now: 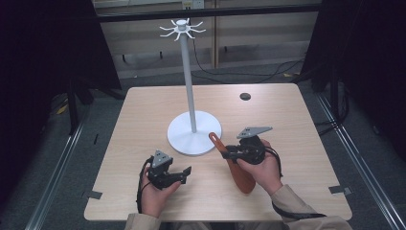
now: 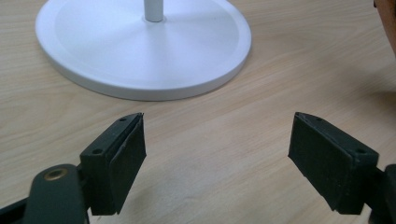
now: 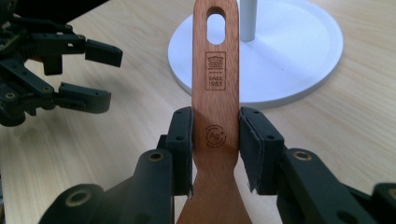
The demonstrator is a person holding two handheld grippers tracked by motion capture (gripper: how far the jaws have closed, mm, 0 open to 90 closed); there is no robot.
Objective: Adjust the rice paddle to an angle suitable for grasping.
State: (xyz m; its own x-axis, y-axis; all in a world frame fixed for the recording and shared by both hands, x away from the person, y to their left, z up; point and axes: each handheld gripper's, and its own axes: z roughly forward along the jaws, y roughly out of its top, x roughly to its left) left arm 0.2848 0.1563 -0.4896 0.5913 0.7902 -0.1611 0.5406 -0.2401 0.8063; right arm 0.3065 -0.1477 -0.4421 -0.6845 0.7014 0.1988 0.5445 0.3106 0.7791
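Right gripper [image 3: 215, 140]: jaws closed flat on the handle of the wooden spatula [image 3: 216, 100], one pad on each narrow edge, just above where the handle widens toward the blade.
Why that grip: clamping low on the handle leaves the slotted end free ahead of the jaws; my reading is that the slot is meant for a hook.
Hanging slot [image 3: 215, 22]: well forward of the jaw tips, uncovered, pointing toward the stand.
Spatula attitude, high view: the spatula [image 1: 238, 170] runs under the right hand [image 1: 261, 165]; blade end behind the jaws toward the person, and I cannot tell whether it rests on the table [image 1: 297, 115]. Handle tip ahead of the jaws, close to the rim of the stand base [image 1: 184, 139].
Hook stand: white pole [image 1: 189, 76] rises ahead of both grippers; hook crown [image 1: 182, 28] sits high above the jaws, so a lift would be needed.
Left gripper [image 2: 217, 154]: jaws spread wide, nothing between the pads, bare wood beneath. Stand base [image 2: 140, 70] lies straight ahead of the tips, near but apart.
Left gripper from right gripper view: left gripper [image 3: 95, 77] sits to the left of the held handle, apart from it, jaws parted.
Judgement: left gripper looks parked in reserve, perhaps to steady the base.
Risk: narrow slot and thin hooks; a tilted handle could miss.
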